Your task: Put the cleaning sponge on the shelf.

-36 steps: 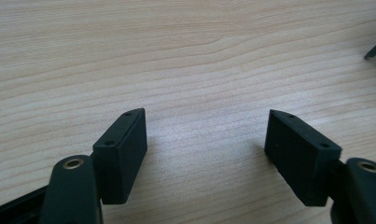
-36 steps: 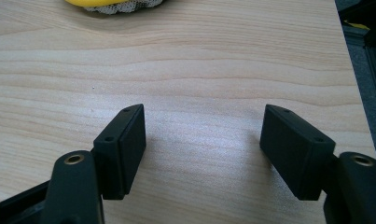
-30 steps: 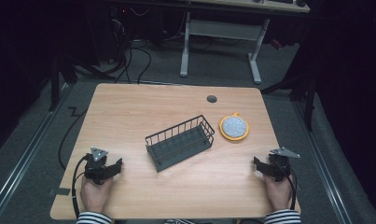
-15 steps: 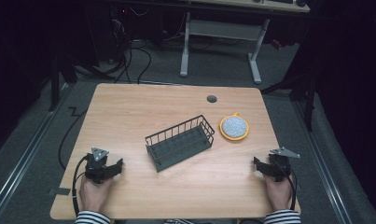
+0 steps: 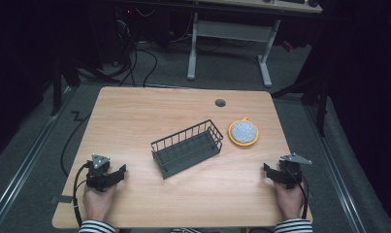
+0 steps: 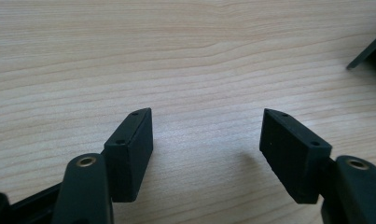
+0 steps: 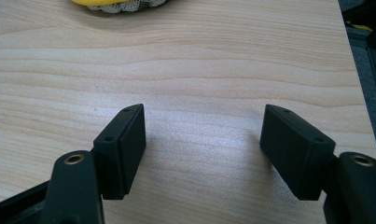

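Both the left gripper (image 5: pixel 119 171) (jaws just closing a little) and right gripper (image 5: pixel 268 170) gape empty; the wire basket (image 5: pixel 187 148) looks light and stiff, best pinched by its rim.

The one change is at the left hand-held gripper (image 5: pixel 119 171), low on the near left part of the desk (image 5: pixel 183 111): its jaws have just been closing a little from their widest spread. In the left gripper view they stand well apart, and between them lies bare wood, no object. The pads (image 6: pixel 129 154) press on nothing. In the high view this narrowing is too small to make out.
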The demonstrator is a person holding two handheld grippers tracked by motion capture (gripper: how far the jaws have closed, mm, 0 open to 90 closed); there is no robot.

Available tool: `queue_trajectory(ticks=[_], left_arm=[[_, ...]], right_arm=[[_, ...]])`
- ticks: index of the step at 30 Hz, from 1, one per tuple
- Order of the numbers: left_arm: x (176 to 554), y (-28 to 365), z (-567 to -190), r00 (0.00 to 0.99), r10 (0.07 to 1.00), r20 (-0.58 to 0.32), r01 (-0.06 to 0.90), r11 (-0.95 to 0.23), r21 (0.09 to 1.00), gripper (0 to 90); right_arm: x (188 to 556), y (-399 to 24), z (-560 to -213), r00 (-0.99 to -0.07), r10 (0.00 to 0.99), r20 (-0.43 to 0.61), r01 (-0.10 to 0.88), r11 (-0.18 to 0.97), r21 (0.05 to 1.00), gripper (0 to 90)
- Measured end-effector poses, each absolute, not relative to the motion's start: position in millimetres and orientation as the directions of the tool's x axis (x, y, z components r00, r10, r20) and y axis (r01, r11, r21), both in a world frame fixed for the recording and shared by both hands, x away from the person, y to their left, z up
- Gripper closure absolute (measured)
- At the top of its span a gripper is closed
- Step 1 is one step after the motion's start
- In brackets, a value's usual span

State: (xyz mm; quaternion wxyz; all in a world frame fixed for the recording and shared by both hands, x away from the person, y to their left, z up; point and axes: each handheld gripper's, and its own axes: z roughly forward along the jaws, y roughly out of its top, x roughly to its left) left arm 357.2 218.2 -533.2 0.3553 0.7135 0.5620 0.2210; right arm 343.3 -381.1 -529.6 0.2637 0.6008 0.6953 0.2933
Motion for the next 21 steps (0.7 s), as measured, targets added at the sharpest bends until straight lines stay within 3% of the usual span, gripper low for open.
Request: queue_trajectory(ticks=[6, 21], left_arm=[[353.8, 215.2, -527.3, 0.283, 0.957, -0.069, 0.634, -0.133, 0.762, 34.7], [347.4, 203.1, -503.3, 0.336, 0.932, -0.136, 0.624, -0.113, 0.773, 35.5]], right_arm=[[343.3, -381.1, -529.6, -0.140, 0.990, -0.016, 0.681, 0.108, 0.724, 31.4], [343.0, -380.7, -529.6, -0.142, 0.990, -0.013, 0.682, 0.108, 0.724, 31.4]])
